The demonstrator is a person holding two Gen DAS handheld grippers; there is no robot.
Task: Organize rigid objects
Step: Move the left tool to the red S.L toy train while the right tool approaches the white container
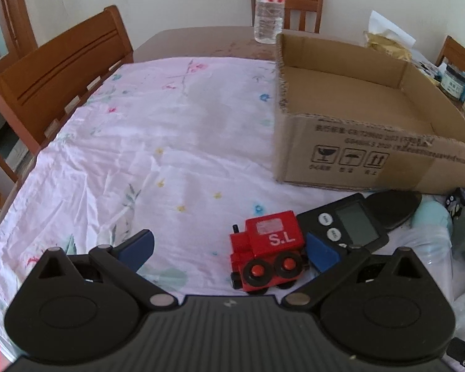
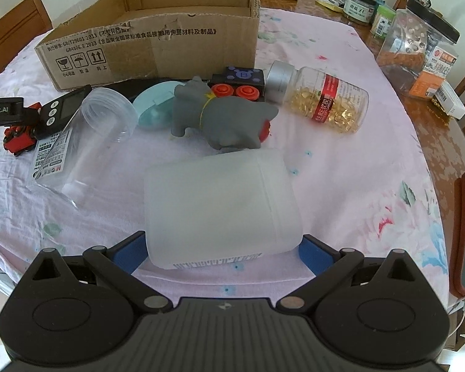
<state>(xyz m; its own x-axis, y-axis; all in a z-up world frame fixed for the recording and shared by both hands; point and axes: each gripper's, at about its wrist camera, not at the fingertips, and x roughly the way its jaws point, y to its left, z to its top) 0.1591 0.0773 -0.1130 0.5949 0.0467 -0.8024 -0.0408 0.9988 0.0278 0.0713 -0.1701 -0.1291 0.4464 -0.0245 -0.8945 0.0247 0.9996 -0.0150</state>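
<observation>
My left gripper [image 1: 229,249] is open low over the flowered cloth. A red toy train [image 1: 268,251] marked "S.L" stands between its fingers, close to the right fingertip [image 1: 322,254]. A black digital spoon scale [image 1: 350,226] lies just behind the train. An open cardboard box [image 1: 372,108] stands beyond. My right gripper [image 2: 223,254] is open, with a frosted white plastic jar [image 2: 220,207] lying on its side between the blue fingertips [image 2: 316,254]. Further off lie a clear tumbler [image 2: 86,142], a grey toy elephant [image 2: 220,117], a dark blue train car [image 2: 238,82] and a capsule bottle [image 2: 322,96].
The cardboard box [image 2: 158,37] stands at the back left, with a teal lidded case [image 2: 155,105] in front of it. Jars and packets [image 2: 418,40] crowd the table's right edge. A water bottle [image 1: 269,6] stands behind the box. Wooden chairs [image 1: 62,71] ring the table.
</observation>
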